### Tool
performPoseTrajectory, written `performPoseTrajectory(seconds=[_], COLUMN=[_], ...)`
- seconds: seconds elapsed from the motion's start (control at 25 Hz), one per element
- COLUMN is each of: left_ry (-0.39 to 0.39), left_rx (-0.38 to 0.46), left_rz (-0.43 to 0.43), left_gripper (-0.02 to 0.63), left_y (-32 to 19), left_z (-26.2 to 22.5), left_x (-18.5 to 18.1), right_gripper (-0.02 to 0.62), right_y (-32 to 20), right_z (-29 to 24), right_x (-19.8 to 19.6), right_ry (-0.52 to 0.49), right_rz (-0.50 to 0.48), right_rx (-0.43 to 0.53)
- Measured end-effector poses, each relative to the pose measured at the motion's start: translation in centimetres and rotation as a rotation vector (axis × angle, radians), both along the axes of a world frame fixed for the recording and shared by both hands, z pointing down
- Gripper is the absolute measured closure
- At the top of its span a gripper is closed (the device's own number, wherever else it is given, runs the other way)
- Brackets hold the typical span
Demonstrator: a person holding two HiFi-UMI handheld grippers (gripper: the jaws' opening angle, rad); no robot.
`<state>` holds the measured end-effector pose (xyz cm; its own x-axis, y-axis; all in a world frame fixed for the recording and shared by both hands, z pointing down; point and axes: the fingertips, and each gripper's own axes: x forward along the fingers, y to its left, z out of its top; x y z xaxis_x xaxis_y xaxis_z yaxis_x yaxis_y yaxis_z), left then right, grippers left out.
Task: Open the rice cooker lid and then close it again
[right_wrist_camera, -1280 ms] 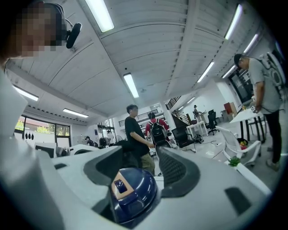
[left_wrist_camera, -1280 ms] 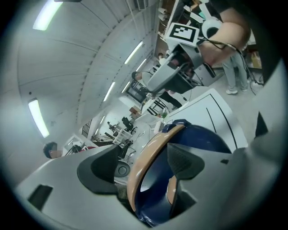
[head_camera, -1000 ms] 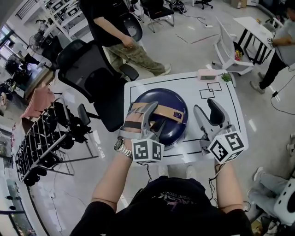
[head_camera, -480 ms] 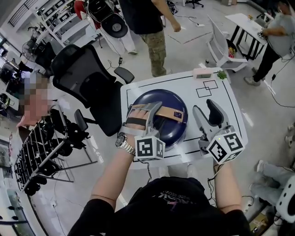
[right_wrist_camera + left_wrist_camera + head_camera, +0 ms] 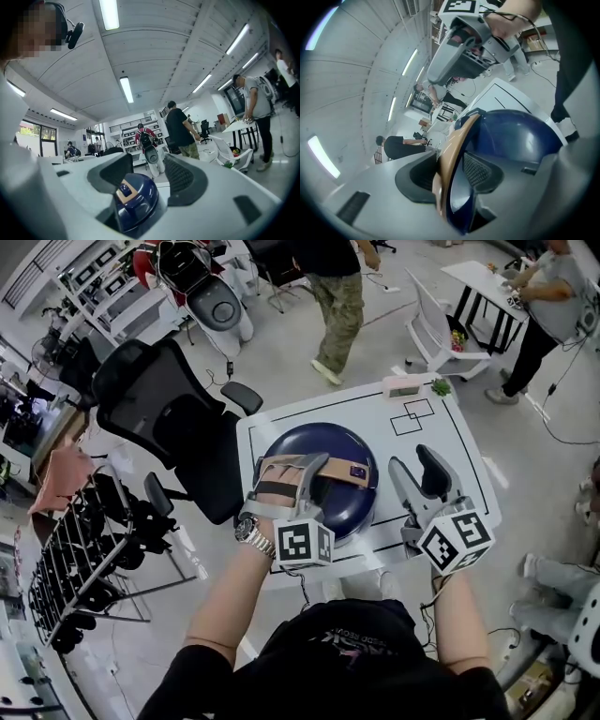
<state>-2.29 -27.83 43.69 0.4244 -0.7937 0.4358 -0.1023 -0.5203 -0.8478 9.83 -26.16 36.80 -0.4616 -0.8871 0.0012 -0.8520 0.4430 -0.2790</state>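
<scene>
The blue rice cooker (image 5: 323, 442) sits with its lid down on the white table (image 5: 441, 442). The left tongs (image 5: 298, 468) are closing around its tan handle (image 5: 342, 468) (it runs right between them). The right tongs (image 5: 415, 463) stand wide and empty, just beside the cooker.

Pale floor (image 5: 380, 348), black chair (image 5: 155, 404) (ceiling striplights (image 5: 108, 14))
</scene>
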Motion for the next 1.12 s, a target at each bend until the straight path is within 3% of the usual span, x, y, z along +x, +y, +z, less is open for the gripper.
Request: performPoseTrajectory(seconds=[0.24, 0.56, 1.12], left_ry=[0.051, 0.176, 0.486], left_rx=[-0.039, -0.068, -0.163], left_rz=[-0.011, -0.054, -0.095], left_gripper=[0.428, 0.426, 0.423], left_y=[-0.1, -0.5, -1.5], left_z=[-0.2, -2.1, -6.5], left_x=[-0.2, -1.3, -5.2], right_gripper=[0.354, 0.354, 0.354], right_y=[0.1, 0.3, 0.4], right_z=[-0.3, -0.4, -1.2], right_x=[-0.2, -0.4, -1.6], right_ry=[0.007, 0.017, 0.048], right_rz=[0.006, 0.009, 0.001], right_rx=[0.000, 0.001, 0.011])
